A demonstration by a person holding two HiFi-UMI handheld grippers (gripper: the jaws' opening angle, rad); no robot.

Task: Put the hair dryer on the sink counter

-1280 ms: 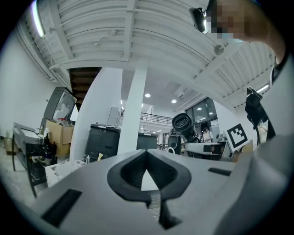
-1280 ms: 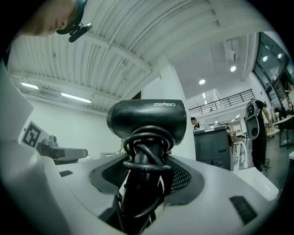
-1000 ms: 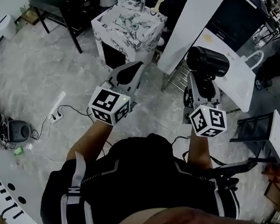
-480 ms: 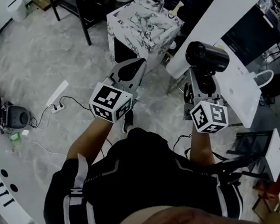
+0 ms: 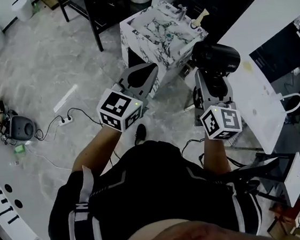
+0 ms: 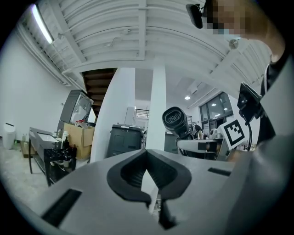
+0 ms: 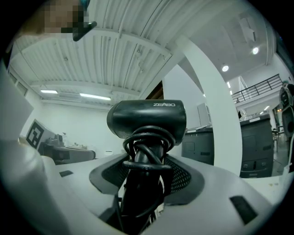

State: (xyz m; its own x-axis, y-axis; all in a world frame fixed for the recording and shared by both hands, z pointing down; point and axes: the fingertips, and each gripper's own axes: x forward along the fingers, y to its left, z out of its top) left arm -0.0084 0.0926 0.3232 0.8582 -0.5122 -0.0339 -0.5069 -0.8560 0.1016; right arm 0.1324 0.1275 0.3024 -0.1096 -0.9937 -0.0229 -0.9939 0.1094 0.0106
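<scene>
While the right claw (image 7: 146, 182) clamps the hair dryer (image 7: 148, 120) by its cord-wound handle, upright, barrel crosswise, aloft near the sink table (image 5: 149, 24), the left claw (image 6: 151, 195) is closed, empty; its view alone shows the barrel's grille.

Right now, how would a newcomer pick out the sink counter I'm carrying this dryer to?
Look ahead across the grey marbled floor, between the black table and the big white pillar. The sink counter is the boxy stand there, the only piece with black-veined white marble.

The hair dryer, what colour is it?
The hair dryer is black all over; the right gripper view shows it best.
</scene>
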